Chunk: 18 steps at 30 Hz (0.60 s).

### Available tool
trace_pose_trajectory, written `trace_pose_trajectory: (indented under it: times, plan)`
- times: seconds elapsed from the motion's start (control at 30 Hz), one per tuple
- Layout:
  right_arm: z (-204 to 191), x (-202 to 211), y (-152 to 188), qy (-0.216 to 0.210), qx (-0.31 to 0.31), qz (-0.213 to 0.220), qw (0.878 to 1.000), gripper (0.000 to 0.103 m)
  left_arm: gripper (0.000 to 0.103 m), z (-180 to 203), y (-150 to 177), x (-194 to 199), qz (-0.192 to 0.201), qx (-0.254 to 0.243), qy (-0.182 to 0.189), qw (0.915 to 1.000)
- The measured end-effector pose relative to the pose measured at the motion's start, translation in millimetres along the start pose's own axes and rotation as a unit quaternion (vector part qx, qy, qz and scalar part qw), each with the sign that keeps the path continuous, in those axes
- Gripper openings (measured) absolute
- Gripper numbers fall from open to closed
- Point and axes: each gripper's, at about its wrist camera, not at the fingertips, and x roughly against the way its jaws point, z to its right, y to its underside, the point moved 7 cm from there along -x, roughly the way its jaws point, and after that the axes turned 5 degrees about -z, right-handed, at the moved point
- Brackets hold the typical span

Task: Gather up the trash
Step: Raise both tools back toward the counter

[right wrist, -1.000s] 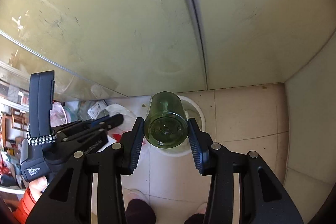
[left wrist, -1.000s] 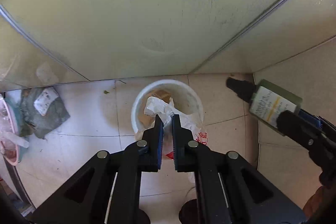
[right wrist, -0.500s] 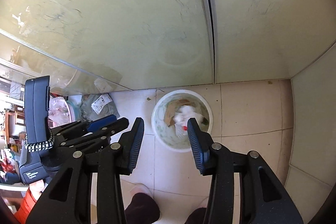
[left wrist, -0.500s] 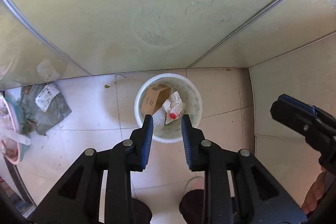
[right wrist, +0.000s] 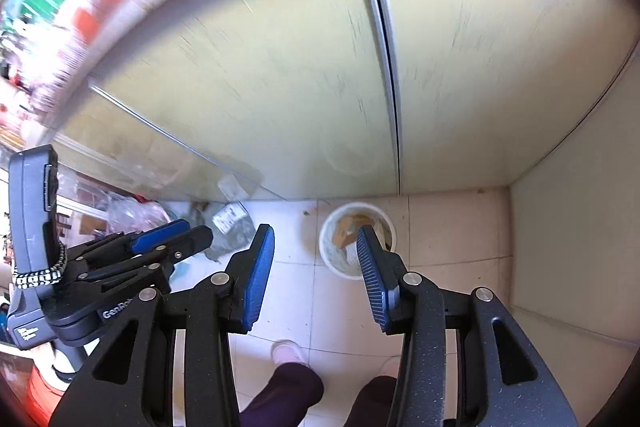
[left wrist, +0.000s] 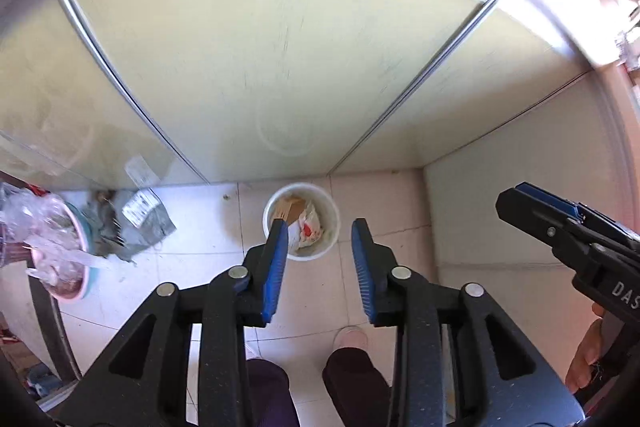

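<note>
Pale tiled floor point(left wrist: 200, 223) in a corner, backed by yellowish glossy sliding panels point(left wrist: 260, 67) with metal edge strips. Standing upright near the corner on the floor: one white round trash bin point(left wrist: 301, 254), mouth facing up, its long axis vertical. Inside, a brown cardboard piece point(left wrist: 289, 207), crumpled white paper with a red patch point(left wrist: 307, 227); contents in the right wrist view partly hidden behind a finger. Seen again from the right wrist view as one white bin point(right wrist: 340, 263) close to the wall.

Left tongs point(left wrist: 320, 259) held above the floor, blue pads spread apart, nothing between them. Right tongs point(right wrist: 316, 267) likewise spread wide and empty; visible also at the right edge of the left view point(left wrist: 560, 227).

Off to the left on the floor, well apart from the bin: one grey crumpled bag with a white label point(left wrist: 138, 223), and one pink-and-teal basin point(left wrist: 70, 259) full of clear plastic. Two dark trouser legs and two pale shoes at the bottom, one shoe point(left wrist: 352, 337) just below the left tongs.
</note>
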Motion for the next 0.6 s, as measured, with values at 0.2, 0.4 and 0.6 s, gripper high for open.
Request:
trace_pose_trajectory:
  times: [0.2, 0.4, 0.6]
  plan:
    - [-30, 100, -7, -0.001, 0.019, 0.046, 0.999, 0.044, 0.059, 30, -4, 119, 0.061, -0.005, -0.002, 0.9981]
    - [-56, 185, -9, -0.005, 0.054, 0.096, 0.994, 0.051, 0.064, 54, 2, 212, 0.117, -0.002, -0.015, 0.9930]
    - [-74, 241, -10, -0.012, 0.090, 0.137, 0.986, 0.052, 0.064, 78, 6, 292, 0.180, 0.012, -0.026, 0.9833]
